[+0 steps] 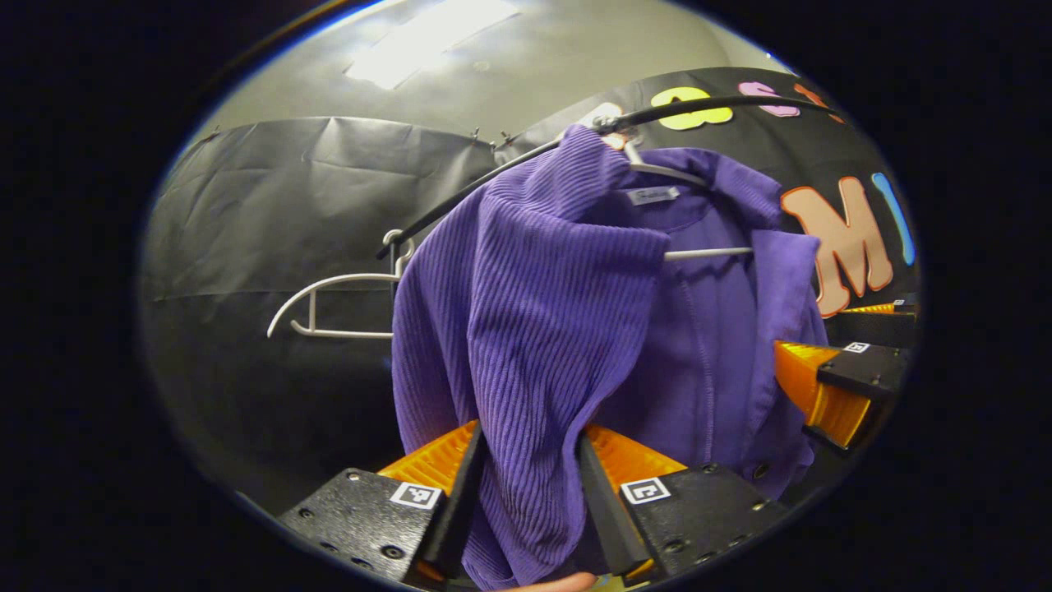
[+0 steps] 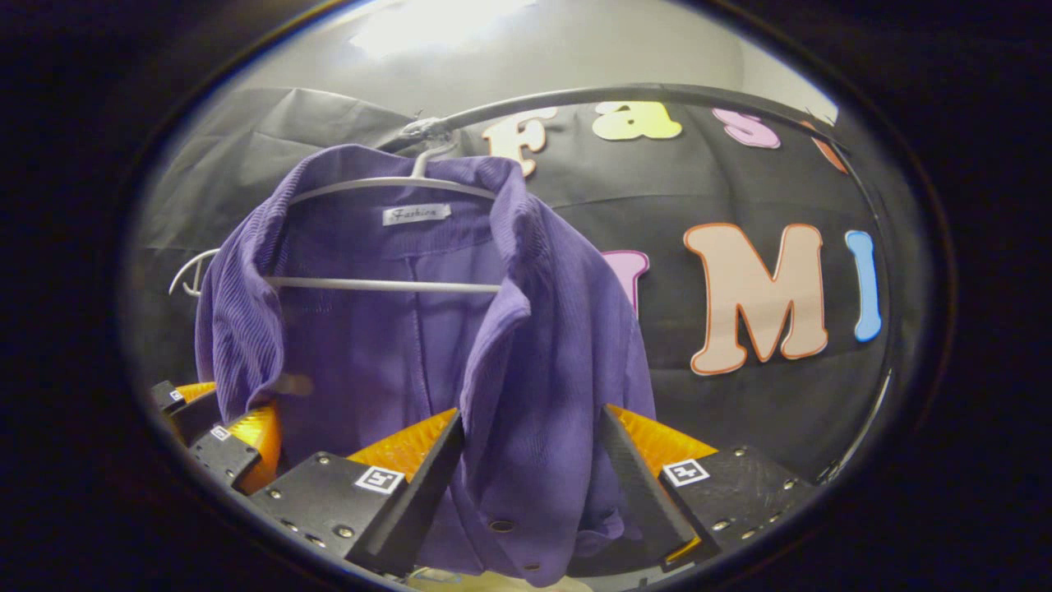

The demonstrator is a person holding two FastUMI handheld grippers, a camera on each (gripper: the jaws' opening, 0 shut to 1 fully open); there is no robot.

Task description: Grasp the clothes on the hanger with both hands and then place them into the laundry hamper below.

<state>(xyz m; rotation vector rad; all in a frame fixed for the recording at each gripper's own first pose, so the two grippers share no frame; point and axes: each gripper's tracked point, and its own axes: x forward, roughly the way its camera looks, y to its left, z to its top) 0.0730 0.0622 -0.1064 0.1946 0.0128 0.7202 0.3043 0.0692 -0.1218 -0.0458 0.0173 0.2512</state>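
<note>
Purple corduroy jacket (image 1: pixel 567 329) hanging on a white hanger (image 1: pixel 690 251) from a dark curved rail (image 1: pixel 493 177), seen first in the left gripper view. My left gripper (image 1: pixel 526 485) has its jaws set either side of the jacket's front panel; ribbed cloth fills the gap and both fingers appear to press on it, so I judge the fold gripped. I hold it low so that the shoulder can be lifted off the hanger arm. A second, bare hanger (image 1: pixel 337 308) hangs beside the jacket on the same rail. At the right edge my other gripper (image 1: pixel 838 386) sits against the opposite panel.

In the right gripper view, my right gripper (image 2: pixel 526 485) straddles the other front panel, near its row of snap buttons (image 2: pixel 501 524). Cloth bunches between the jaws, which stand fairly wide; the panel lies against the left finger, but contact with the right one is hard to make out, so I cannot tell whether this grip is made. The collar stays draped over the hanger, with its crossbar (image 2: pixel 386 285) showing inside, so the jacket has yet to come off. The left gripper (image 2: pixel 222 440) shows at the lower left. The hamper lies below and is out of sight; the jacket's hem is cut off at the bottom.
</note>
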